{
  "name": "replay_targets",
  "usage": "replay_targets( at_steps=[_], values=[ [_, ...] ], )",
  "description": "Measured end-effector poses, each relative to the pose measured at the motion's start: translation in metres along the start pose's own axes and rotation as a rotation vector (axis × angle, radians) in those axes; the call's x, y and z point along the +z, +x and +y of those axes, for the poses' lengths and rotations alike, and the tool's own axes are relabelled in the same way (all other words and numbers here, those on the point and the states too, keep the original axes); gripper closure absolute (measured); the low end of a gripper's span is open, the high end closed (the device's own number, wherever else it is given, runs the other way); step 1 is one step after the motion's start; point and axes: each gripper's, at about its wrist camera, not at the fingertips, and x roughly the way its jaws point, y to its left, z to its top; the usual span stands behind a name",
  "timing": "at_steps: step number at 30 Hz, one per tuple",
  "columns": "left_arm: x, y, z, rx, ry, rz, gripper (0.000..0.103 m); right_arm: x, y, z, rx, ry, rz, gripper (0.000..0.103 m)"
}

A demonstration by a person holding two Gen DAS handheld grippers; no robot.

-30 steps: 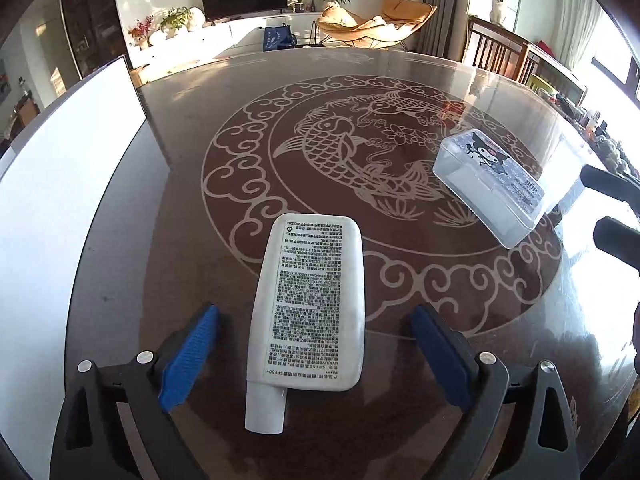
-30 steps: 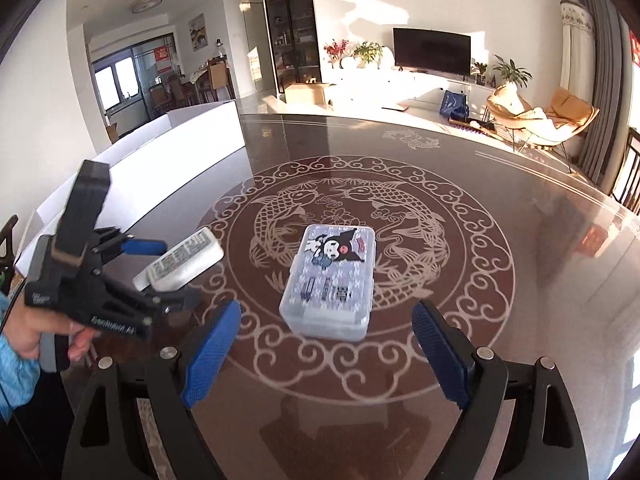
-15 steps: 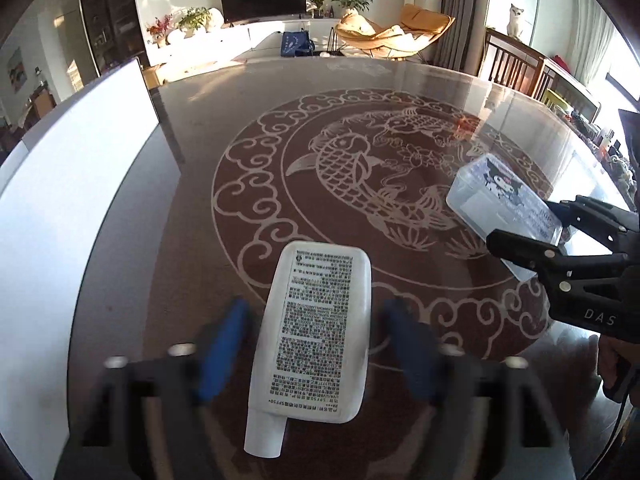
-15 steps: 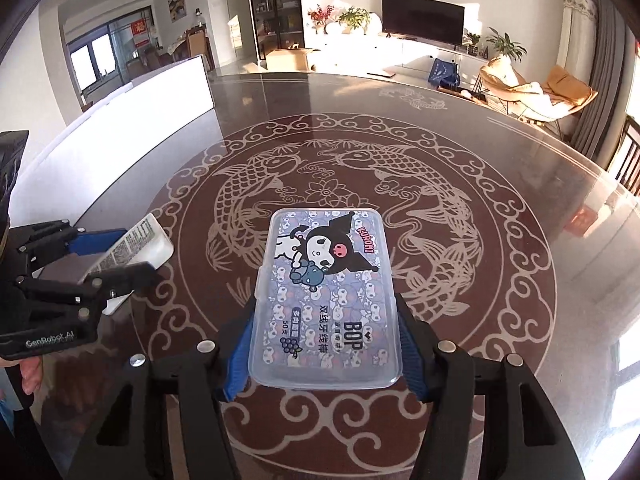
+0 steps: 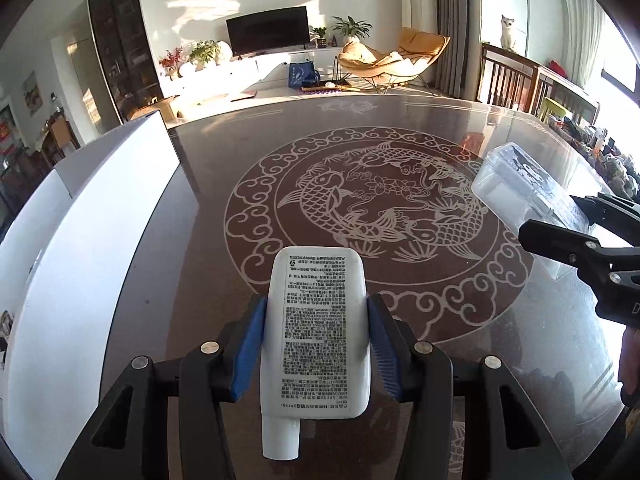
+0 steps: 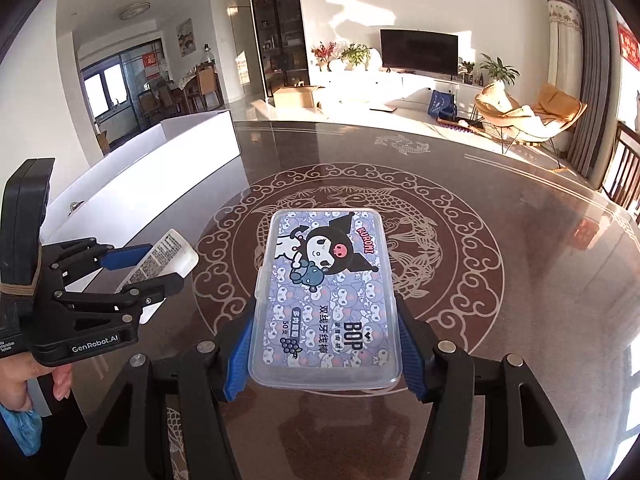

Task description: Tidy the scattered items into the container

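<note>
My left gripper [image 5: 316, 308] is shut on a white tube [image 5: 316, 344] with black print, its cap end pointing back toward me, and holds it above the table. The blue pads press on both long sides of the tube. My right gripper [image 6: 325, 320] is shut on a clear plastic box [image 6: 326, 292] with a cartoon sticker, also held off the table. In the right wrist view the left gripper [image 6: 164, 266] and the tube [image 6: 176, 252] are at the left. In the left wrist view the box [image 5: 516, 184] and the right gripper [image 5: 548, 216] are at the right edge. A long white container [image 5: 100, 208] stands at the table's left.
The dark glass table [image 5: 360, 208] bears a pale fish pattern. The container's white wall [image 6: 168, 160] runs along its left side. A person's hand [image 6: 24, 380] grips the left tool. Wooden chairs [image 5: 516, 84] stand beyond the table's far right edge.
Both grippers have shut, the left on the tube and the right on the clear box. Both items have since risen off the table.
</note>
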Motion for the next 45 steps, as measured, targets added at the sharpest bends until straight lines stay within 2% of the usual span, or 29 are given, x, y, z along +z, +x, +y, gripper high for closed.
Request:
replay_targets(
  at_steps=[3, 6, 9, 14, 17, 21, 23, 25, 26, 30, 32, 34, 45],
  values=[
    [-0.002, -0.014, 0.002, 0.005, -0.006, -0.017, 0.052, -0.002, -0.005, 0.007, 0.002, -0.004, 0.0, 0.042],
    [-0.007, -0.022, 0.01, -0.018, -0.049, -0.013, 0.052, -0.009, -0.001, 0.016, 0.014, -0.016, 0.036, 0.042],
    [-0.024, -0.023, 0.024, -0.072, -0.134, 0.021, 0.052, -0.021, 0.007, 0.029, 0.028, -0.04, 0.078, 0.042],
    [-0.058, -0.024, 0.029, -0.089, -0.174, 0.058, 0.052, -0.038, 0.01, 0.055, 0.047, -0.081, 0.099, 0.042],
    [-0.07, -0.015, 0.023, -0.088, -0.168, 0.08, 0.052, -0.049, 0.013, 0.063, 0.028, -0.099, 0.109, 0.042],
    [-0.075, 0.005, 0.014, -0.056, -0.137, 0.103, 0.052, -0.062, 0.026, 0.065, -0.059, -0.139, 0.144, 0.042],
    [-0.075, 0.009, 0.009, -0.019, -0.099, 0.099, 0.052, -0.063, 0.031, 0.056, -0.047, -0.111, 0.154, 0.041],
    [-0.074, 0.011, 0.009, -0.016, -0.101, 0.099, 0.051, -0.06, 0.034, 0.049, -0.045, -0.087, 0.162, 0.038],
    [-0.074, 0.012, 0.01, -0.013, -0.103, 0.099, 0.048, -0.059, 0.036, 0.047, -0.047, -0.085, 0.163, 0.033],
    [-0.076, 0.012, 0.014, 0.011, -0.125, 0.091, 0.035, -0.055, 0.04, 0.042, -0.045, -0.081, 0.171, 0.026],
    [-0.077, 0.013, 0.019, 0.027, -0.152, 0.09, 0.014, -0.054, 0.042, 0.042, -0.038, -0.083, 0.175, 0.023],
    [-0.081, 0.014, 0.021, 0.042, -0.167, 0.086, 0.002, -0.055, 0.043, 0.044, -0.034, -0.089, 0.179, 0.02],
    [-0.083, 0.015, 0.021, 0.055, -0.182, 0.07, 0.0, -0.055, 0.043, 0.044, -0.033, -0.092, 0.182, 0.017]
  ],
)
